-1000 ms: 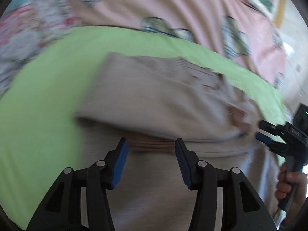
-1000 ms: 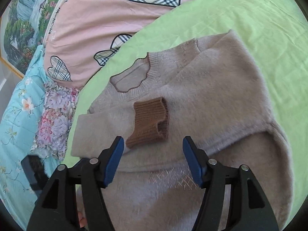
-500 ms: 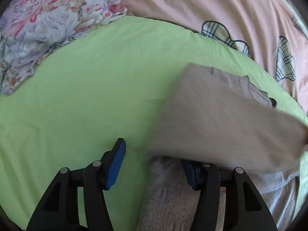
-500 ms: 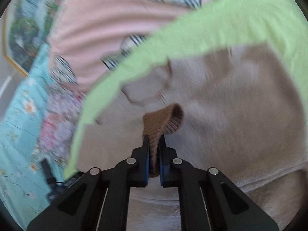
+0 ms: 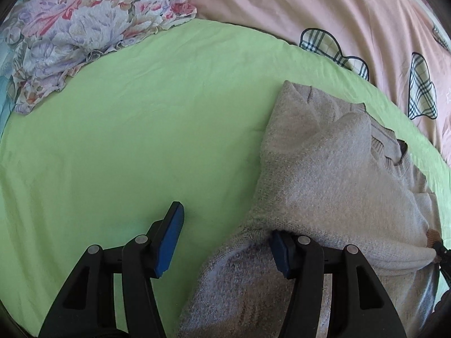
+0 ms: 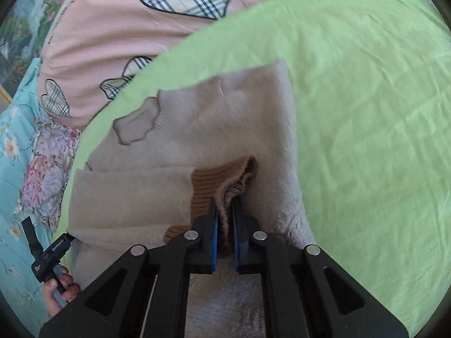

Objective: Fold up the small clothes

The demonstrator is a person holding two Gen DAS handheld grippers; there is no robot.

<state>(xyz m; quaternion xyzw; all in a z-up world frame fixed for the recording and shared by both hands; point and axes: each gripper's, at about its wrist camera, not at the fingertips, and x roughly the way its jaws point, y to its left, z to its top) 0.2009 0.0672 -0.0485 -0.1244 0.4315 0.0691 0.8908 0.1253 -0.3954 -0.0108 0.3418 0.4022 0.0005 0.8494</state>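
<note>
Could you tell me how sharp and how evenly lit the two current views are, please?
Left wrist view: sharp, soft daylight, the green sheet bowed by the fisheye, a faint shadow beside the sweater. Right wrist view: the sweater's neckline looks slightly motion-smeared, while the right gripper on the brown cuff stays crisp.

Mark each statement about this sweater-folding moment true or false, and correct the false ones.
1. The right gripper has its jaws shut on the brown cuff. True.
2. The left gripper has its jaws shut tight on the sweater. False: they stand wide apart, with the edge of the beige sweater draped over the right jaw.
3. The sweater lies on a green sheet. True.
4. The pink quilt is printed with stars only. False: it shows plaid hearts.
5. The sweater's neckline is hidden in the right wrist view. False: it shows at the upper left of the sweater.
</note>
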